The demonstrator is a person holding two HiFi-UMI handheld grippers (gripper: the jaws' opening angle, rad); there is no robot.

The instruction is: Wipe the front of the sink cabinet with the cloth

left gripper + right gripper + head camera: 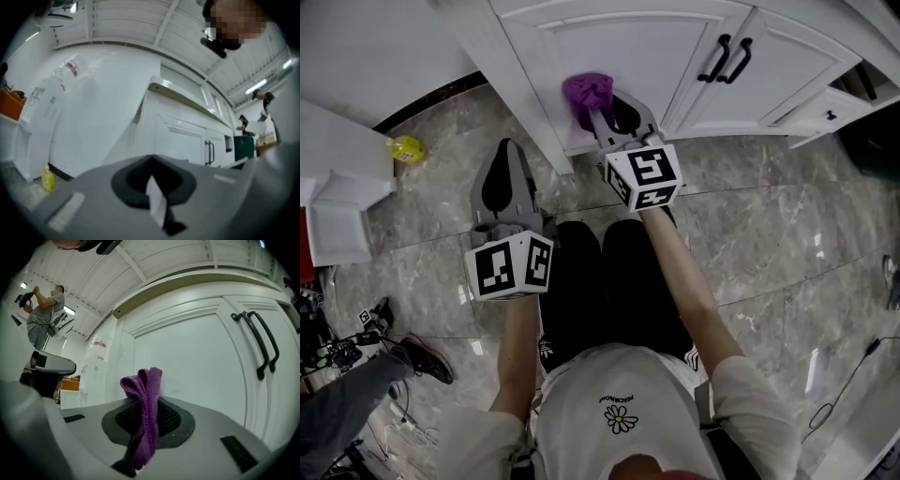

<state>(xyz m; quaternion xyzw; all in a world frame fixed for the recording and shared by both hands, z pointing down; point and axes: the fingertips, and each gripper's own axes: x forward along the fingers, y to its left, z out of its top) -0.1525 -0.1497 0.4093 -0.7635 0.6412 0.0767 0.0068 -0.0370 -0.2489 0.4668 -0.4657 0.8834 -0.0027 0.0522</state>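
1. Floor (750,225): grey marbled tiles, thin joints, glossy w/ light glare in spots.
2. Sink cabinet (619,56), white, stands on the floor along the top of my head view.
3. Yellow bottle (408,148) on the tiles upper left, close to the dark skirting strip, left of the cabinet and apart from it.
4. White boxy unit (337,202) on the floor at the left edge, near the bottle, not touching it.
5. Bottom left: someone else's dark shoe (427,361) planted on the tiles; just beside it a tangle of black gear (333,347), can't ID it.
6. Right side: thin black cable (868,349) lying across the tiles.
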